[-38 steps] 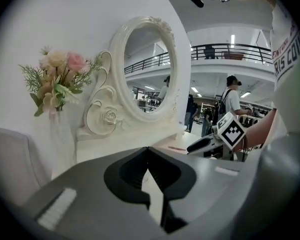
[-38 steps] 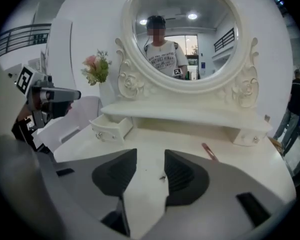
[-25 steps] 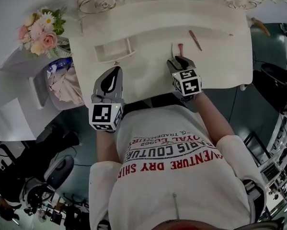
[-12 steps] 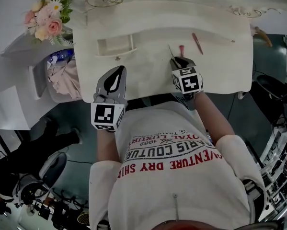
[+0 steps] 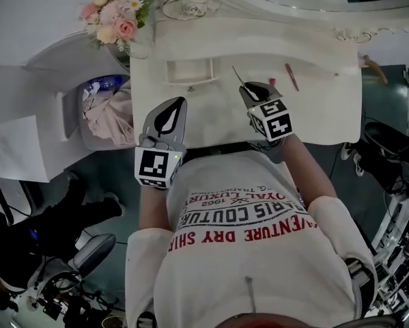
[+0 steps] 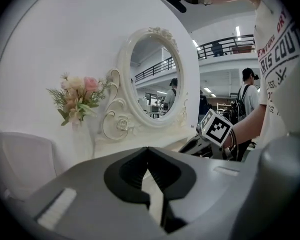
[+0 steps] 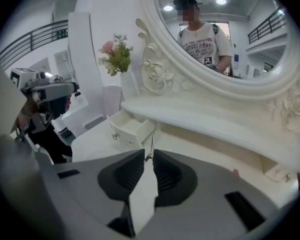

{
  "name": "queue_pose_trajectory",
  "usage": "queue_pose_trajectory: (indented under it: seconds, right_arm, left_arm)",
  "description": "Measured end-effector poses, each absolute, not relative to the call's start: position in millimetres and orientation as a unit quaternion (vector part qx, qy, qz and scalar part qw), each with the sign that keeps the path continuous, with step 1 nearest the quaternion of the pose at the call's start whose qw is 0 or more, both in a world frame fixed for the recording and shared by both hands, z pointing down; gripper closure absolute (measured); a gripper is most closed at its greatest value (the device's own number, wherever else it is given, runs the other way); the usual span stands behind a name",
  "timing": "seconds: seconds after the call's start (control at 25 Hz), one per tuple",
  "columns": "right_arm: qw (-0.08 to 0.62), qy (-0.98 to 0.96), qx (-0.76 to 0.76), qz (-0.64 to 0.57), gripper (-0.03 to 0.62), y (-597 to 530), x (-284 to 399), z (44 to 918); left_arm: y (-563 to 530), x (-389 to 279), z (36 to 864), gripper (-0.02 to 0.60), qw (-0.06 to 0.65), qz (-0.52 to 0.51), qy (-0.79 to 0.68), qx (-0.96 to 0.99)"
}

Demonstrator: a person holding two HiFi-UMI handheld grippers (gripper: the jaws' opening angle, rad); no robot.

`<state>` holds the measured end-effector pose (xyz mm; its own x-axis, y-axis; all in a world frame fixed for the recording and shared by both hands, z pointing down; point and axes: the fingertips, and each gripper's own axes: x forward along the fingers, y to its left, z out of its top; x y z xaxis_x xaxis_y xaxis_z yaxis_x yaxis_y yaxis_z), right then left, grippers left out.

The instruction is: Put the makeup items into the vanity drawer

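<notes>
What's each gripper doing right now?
Left gripper: closed, nothing between the jaws.
Right gripper: jaws closing, pinching a thin makeup stick.

The small open white drawer (image 5: 188, 69) juts out over the white bench (image 5: 327, 115), clear from above. The carved white mirror frame (image 5: 190, 5) walls off its back, and the pink flower bouquet (image 5: 115, 22) stands off to its left. Bare top separates it from the right tongs (image 5: 244, 85), closing on a thin dark stick (image 5: 237, 74). 1 pink pencil (image 5: 291, 77) lies farther right.
</notes>
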<state>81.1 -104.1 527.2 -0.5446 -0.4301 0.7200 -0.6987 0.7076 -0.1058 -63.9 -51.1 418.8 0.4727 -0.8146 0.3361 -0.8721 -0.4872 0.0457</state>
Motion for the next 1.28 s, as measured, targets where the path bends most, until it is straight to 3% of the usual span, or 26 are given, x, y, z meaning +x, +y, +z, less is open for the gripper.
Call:
queue_pose_trajectory:
  seconds: [0.48, 0.96, 1.08, 1.28]
  right_arm:
    - [0.383, -0.903, 0.165, 0.107, 0.53, -116, -34, 514]
    - [0.439, -0.887, 0.128, 0.069, 0.53, -120, -84, 540]
    - [0.433, -0.887, 0.142, 0.072, 0.446, -121, -84, 538]
    - [0.416, -0.885, 0.186, 0.09, 0.441, -126, -61, 525]
  left_arm:
    - [-29, -123, 405, 0.575, 0.081, 0.131, -0.533, 0.832]
    - [-11, -166, 413, 0.575, 0.103, 0.116, -0.578, 0.801]
    - [-14, -168, 409, 0.575, 0.107, 0.104, -0.581, 0.8]
    - [-27, -164, 396, 0.575, 0.099, 0.084, -0.568, 0.812]
